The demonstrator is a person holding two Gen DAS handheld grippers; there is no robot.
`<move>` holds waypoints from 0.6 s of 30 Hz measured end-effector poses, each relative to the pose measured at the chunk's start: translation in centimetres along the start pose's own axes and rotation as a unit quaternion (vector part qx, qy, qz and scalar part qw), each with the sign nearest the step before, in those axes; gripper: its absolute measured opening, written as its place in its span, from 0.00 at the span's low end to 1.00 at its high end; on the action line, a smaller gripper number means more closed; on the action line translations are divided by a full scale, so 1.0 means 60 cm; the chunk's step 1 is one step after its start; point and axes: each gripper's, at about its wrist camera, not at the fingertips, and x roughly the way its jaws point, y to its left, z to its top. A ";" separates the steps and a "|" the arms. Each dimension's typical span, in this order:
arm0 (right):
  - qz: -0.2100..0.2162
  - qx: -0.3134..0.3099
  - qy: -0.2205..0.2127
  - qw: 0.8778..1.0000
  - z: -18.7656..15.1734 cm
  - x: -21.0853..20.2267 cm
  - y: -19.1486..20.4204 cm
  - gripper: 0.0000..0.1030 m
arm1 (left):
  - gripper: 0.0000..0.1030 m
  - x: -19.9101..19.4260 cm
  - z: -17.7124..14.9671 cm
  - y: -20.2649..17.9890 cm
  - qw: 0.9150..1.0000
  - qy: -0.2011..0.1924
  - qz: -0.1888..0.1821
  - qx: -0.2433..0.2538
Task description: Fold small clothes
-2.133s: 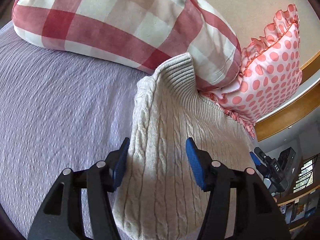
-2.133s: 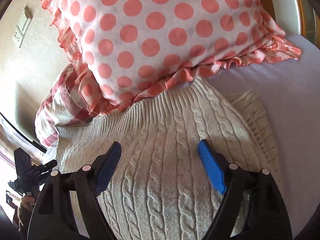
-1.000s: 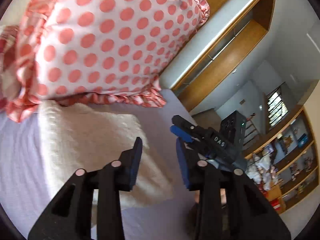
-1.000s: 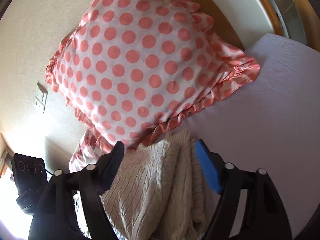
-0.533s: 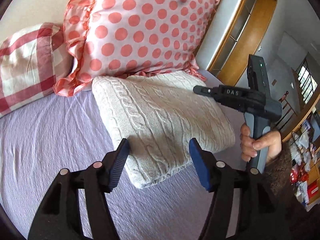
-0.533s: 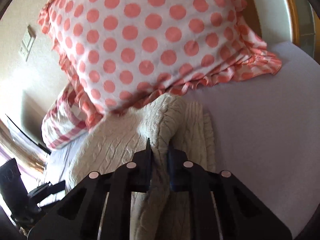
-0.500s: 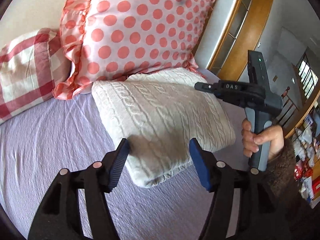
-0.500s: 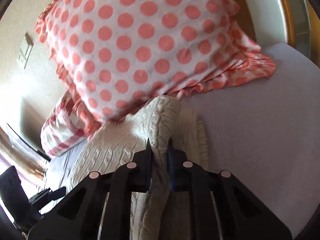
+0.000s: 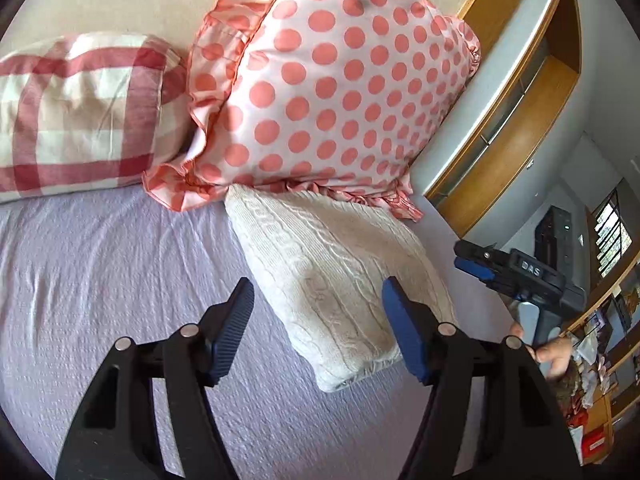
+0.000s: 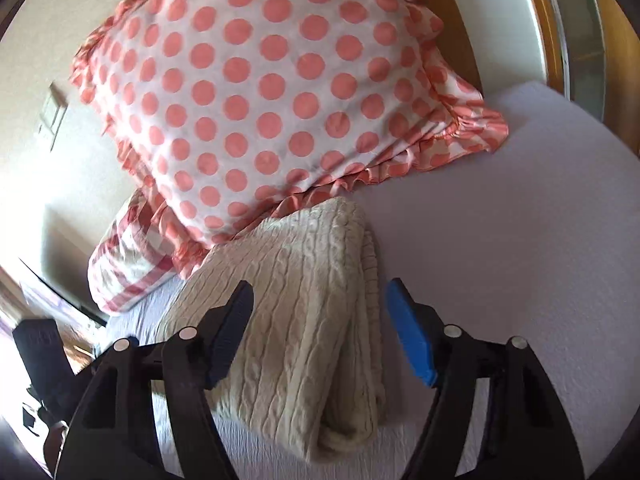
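A cream cable-knit sweater [image 9: 332,276] lies folded in a thick rectangle on the lilac bedspread [image 9: 100,280], its far edge against the polka-dot pillow. It also shows in the right wrist view [image 10: 304,320]. My left gripper [image 9: 318,324] is open and empty, held above the sweater's near end. My right gripper [image 10: 320,328] is open and empty, above the sweater's side edge. The right gripper also shows at the right of the left wrist view [image 9: 476,268].
A pink polka-dot pillow [image 9: 332,84] and a red-checked pillow [image 9: 80,112] stand at the bed's head. A wooden and grey headboard unit [image 9: 512,112] runs to the right. Shelves [image 9: 612,320] stand beyond the bed's right edge.
My right gripper was shut on the sweater's folded edge and has opened and let it go. The sweater now rests flat. My left gripper has drawn back a little.
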 end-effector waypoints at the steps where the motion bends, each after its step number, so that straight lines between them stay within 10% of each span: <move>1: -0.008 -0.021 0.003 1.000 -0.011 -0.007 0.012 0.67 | 0.65 -0.008 0.004 -0.011 1.000 -0.009 0.003 0.020; 8: -0.044 -0.052 0.067 0.995 -0.075 0.026 0.021 0.55 | 0.69 0.044 0.019 -0.141 0.978 -0.014 0.063 0.200; 10: -0.055 -0.066 0.085 0.993 -0.094 0.051 0.022 0.32 | 0.70 0.079 0.008 -0.158 0.969 0.011 0.078 0.236; 13: -0.050 -0.047 0.070 0.995 -0.104 0.048 0.005 0.14 | 0.68 0.127 -0.032 -0.145 0.963 0.082 0.085 0.242; 18: -0.044 0.022 0.055 0.997 -0.103 0.045 -0.035 0.09 | 0.72 0.120 -0.092 -0.141 0.958 0.076 0.100 0.256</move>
